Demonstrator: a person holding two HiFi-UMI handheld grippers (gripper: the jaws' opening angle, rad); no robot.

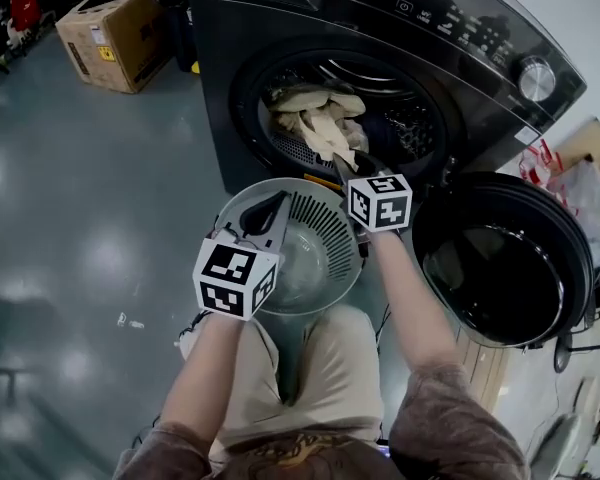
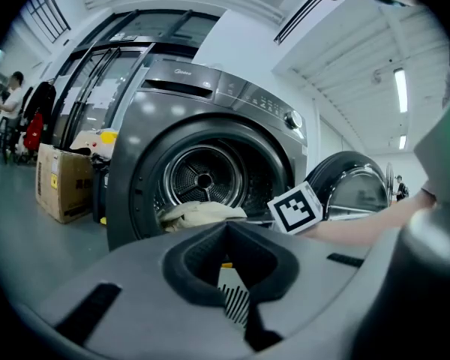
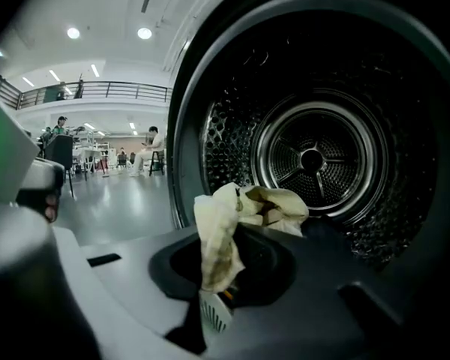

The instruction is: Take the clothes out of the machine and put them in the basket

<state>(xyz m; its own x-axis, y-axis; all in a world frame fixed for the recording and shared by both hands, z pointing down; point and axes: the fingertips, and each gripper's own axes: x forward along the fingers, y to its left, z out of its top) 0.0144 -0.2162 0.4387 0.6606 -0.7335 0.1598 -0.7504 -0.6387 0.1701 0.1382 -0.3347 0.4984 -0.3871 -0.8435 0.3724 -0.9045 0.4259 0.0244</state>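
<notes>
Right tongs (image 3: 211, 300) pinch a fold of beige cloth (image 3: 219, 235) just outside the machine's (image 1: 280, 28) mouth. Left tongs (image 1: 265, 211) look clamped on the rim of the basket (image 1: 315, 273), right below that mouth. Lifting the cloth clear of the mouth's lip before swinging it over the basket seems wise, since the other clothes (image 1: 315, 108) inside may drag along. Beside the machine, by the right arm, its open door (image 1: 505, 258) crowds the swing; a cardboard box (image 1: 115, 33) stands well off its other side.
</notes>
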